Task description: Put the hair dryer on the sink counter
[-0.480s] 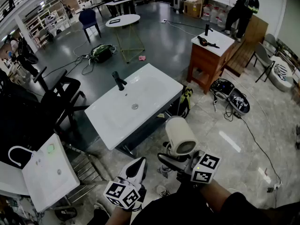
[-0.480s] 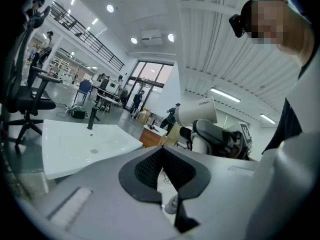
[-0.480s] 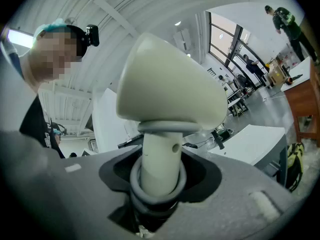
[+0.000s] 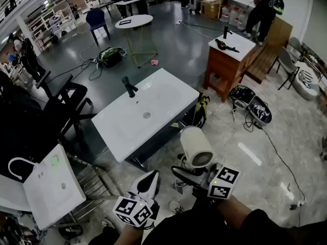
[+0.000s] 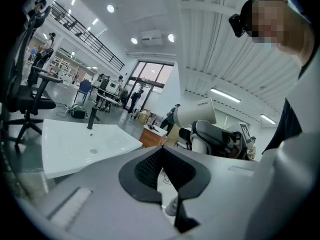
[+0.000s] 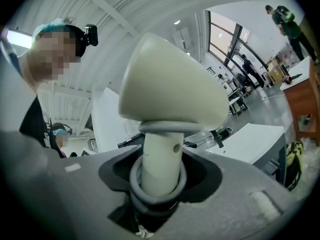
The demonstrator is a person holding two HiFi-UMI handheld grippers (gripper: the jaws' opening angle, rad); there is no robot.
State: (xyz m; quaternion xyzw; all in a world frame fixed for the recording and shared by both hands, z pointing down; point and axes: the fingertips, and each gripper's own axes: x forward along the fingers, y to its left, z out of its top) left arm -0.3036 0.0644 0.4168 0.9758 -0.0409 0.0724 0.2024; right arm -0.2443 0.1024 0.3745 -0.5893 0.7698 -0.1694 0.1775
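The right gripper is clenched on the handle of the cream hair dryer, which stands upright above its jaws. Just beside it, the left gripper has its jaws pressed together on nothing. The white sink counter lies ahead of both, untouched.

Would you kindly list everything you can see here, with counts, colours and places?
hair dryer: one, cream, held off the counter, near side
sink counter: one, white top on dark cabinet, centre
faucet: one, black, on the sink counter's far-left edge
wooden vanity: one, brown with white top, right rear
round table: one, white, rear
chair: one, blue, left of the round table
office chair: one, black, left
small basin: one, white, lower left
left gripper: one, white, jaws together, empty
right gripper: one, jaws closed on the hair dryer's handle
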